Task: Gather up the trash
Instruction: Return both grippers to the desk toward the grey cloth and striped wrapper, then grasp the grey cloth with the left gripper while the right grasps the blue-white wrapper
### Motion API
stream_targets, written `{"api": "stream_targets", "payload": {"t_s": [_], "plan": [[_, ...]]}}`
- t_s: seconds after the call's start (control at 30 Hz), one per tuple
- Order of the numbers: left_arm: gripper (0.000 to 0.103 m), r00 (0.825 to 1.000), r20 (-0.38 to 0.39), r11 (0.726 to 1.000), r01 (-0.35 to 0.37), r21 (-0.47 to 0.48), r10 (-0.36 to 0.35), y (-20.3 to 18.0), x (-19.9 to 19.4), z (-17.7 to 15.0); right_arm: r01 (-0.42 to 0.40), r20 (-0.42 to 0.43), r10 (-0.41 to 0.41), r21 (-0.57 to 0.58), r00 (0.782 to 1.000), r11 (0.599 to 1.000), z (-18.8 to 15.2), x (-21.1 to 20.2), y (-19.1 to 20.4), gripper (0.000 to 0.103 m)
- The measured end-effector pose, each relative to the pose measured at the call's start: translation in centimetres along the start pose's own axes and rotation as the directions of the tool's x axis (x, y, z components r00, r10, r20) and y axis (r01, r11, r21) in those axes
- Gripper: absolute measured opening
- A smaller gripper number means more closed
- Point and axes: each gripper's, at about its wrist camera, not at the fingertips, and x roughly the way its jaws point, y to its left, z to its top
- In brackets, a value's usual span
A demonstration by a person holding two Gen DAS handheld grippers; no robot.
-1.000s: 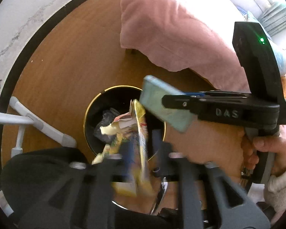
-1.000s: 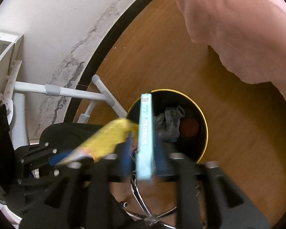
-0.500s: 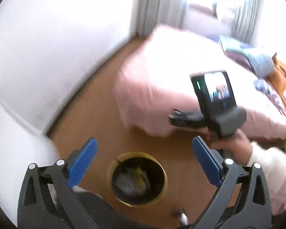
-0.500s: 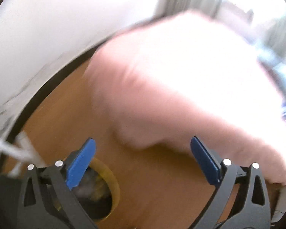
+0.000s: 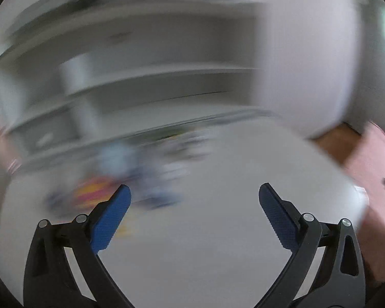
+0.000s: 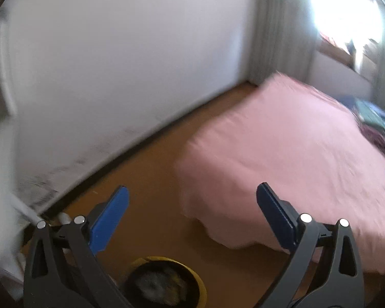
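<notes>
While both tools stand spread wide with nothing between their blue pads, the left tool (image 5: 193, 195) faces a white tabletop (image 5: 231, 231) where blurred, colourful trash scraps (image 5: 120, 179) lie at its far left, below grey shelves (image 5: 141, 77). The right tool (image 6: 192, 197) looks over a brown wooden floor (image 6: 154, 192); the round black bin with a yellow rim (image 6: 166, 279), holding trash, sits near, and a pink-covered bed (image 6: 282, 159) lies to the right.
</notes>
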Motion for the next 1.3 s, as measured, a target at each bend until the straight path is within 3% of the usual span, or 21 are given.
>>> {"api": "stream_targets", "payload": {"t_s": [0.07,0.13,0.2,0.3,0.43,0.47,0.5,0.6,0.7,0.9,1.07,1.2,1.23,1.27,1.3], "plan": [[0.097,0.988,-0.043,0.984,-0.154,-0.086,0.151,5.7,0.3,-0.9,-0.087,0.040,0.089,-0.051,0.995,0.995,1.4,-1.5,5.1,0.096],[0.097,0.974,-0.085,0.965,-0.222,-0.138,0.212,9.0,0.7,-1.7,-0.205,0.047,0.213,-0.127,0.976,0.970,2.3,-3.1,11.2,0.096],[0.097,0.968,-0.115,0.949,-0.243,-0.201,0.223,12.7,0.5,-2.3,-0.310,0.043,0.324,-0.203,0.945,0.929,2.3,-5.0,16.5,0.096],[0.097,0.969,-0.139,0.947,-0.230,-0.223,0.202,15.1,1.6,-2.4,-0.504,-0.001,0.528,-0.300,0.849,0.810,1.7,-8.1,24.3,0.096],[0.097,0.972,-0.170,0.964,-0.194,-0.181,0.163,15.6,3.4,-2.2,-0.720,-0.147,0.734,-0.393,0.664,0.572,-0.4,-12.0,33.5,0.096],[0.097,0.971,-0.184,0.968,-0.183,-0.173,0.151,15.4,4.1,-1.8,-0.742,-0.176,0.753,-0.413,0.634,0.529,-1.0,-13.4,35.3,0.095],[0.097,0.971,-0.193,0.970,-0.176,-0.170,0.142,15.2,4.9,-1.6,-0.773,-0.219,0.777,-0.431,0.590,0.465,-1.7,-14.6,37.6,0.094],[0.097,0.964,-0.210,0.970,-0.195,-0.148,0.162,14.9,6.8,-1.7,-0.816,-0.309,0.795,-0.453,0.522,0.359,-3.7,-16.6,41.8,0.092],[0.097,0.963,-0.224,0.970,-0.187,-0.158,0.149,15.5,7.3,-2.2,-0.808,-0.371,0.767,-0.502,0.524,0.309,-5.5,-17.7,47.5,0.091],[0.097,0.969,-0.238,0.957,-0.128,-0.262,0.065,17.5,7.6,-2.4,-0.822,-0.443,0.735,-0.500,0.513,0.273,-6.9,-17.3,53.1,0.081],[0.097,0.966,-0.246,0.959,-0.136,-0.249,0.073,17.4,7.8,-2.4,-0.811,-0.477,0.691,-0.510,0.543,0.286,-7.9,-16.1,55.4,0.073],[0.097,0.964,-0.252,0.962,-0.139,-0.233,0.078,17.2,7.9,-2.3,-0.818,-0.521,0.660,-0.507,0.541,0.271,-8.8,-15.3,56.0,0.041],[0.097,0.965,-0.252,0.963,-0.138,-0.231,0.077,17.1,7.9,-2.3,-0.830,-0.518,0.677,-0.490,0.524,0.268,-8.4,-15.3,55.6,0.039],[0.091,0.966,-0.249,0.964,-0.133,-0.230,0.074,17.1,7.9,-2.3,-0.833,-0.518,0.676,-0.479,0.524,0.279,-8.3,-15.0,55.5,0.038],[0.074,0.968,-0.239,0.964,-0.129,-0.230,0.073,17.0,7.6,-2.3,-0.839,-0.523,0.677,-0.465,0.517,0.282,-8.3,-14.7,55.4,0.038]]}}
